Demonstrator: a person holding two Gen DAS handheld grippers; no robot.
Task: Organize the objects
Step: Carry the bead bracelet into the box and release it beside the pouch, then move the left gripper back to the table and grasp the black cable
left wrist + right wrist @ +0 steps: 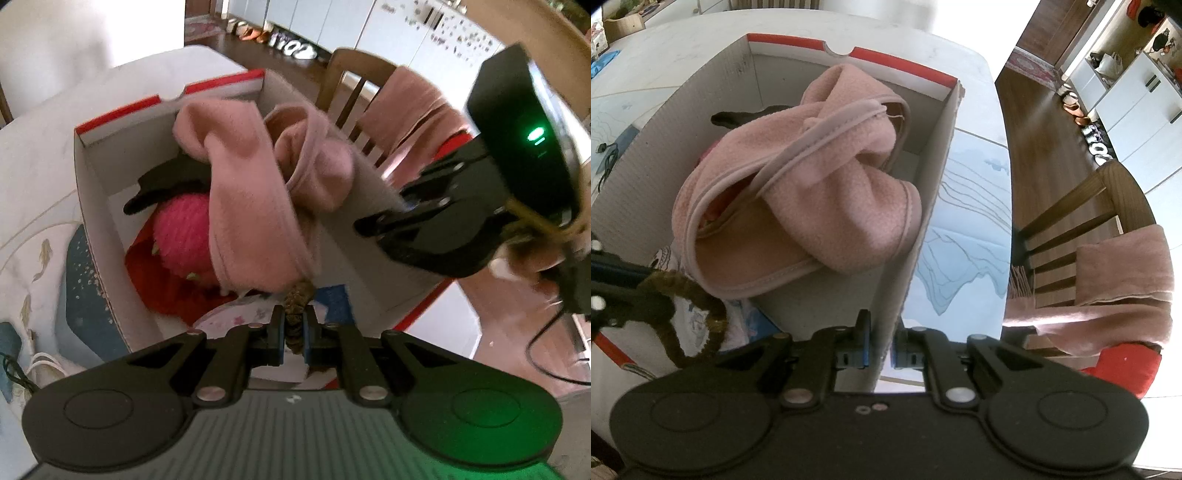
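Kitchen floor, white cupboards and a wooden chair (1082,229) draped with a pink cloth lie beyond the white table (964,206), where an open cardboard box (92,184) with a red rim stands. Your right gripper (881,352) is clamped on the box's near side wall, the cardboard pinched between its nearly closed pads, steadying it. Your left gripper (294,328) is also almost closed, gripping a fuzzy brown wire-like loop (698,317), thin and bendy, like a pipe cleaner; it hangs over the near end of the box. You appear to be at the placing step: the loop is above the box but not yet let go. Next, lower it into a free spot near the printed cloth at the box's near end and open the fingers, keeping the right grip firm so the box doesn't slide. Inside already lie a soft pink fleece garment (820,177), crumpled on top, a bright pink fluffy ball (184,229), something red and a black item (162,184)
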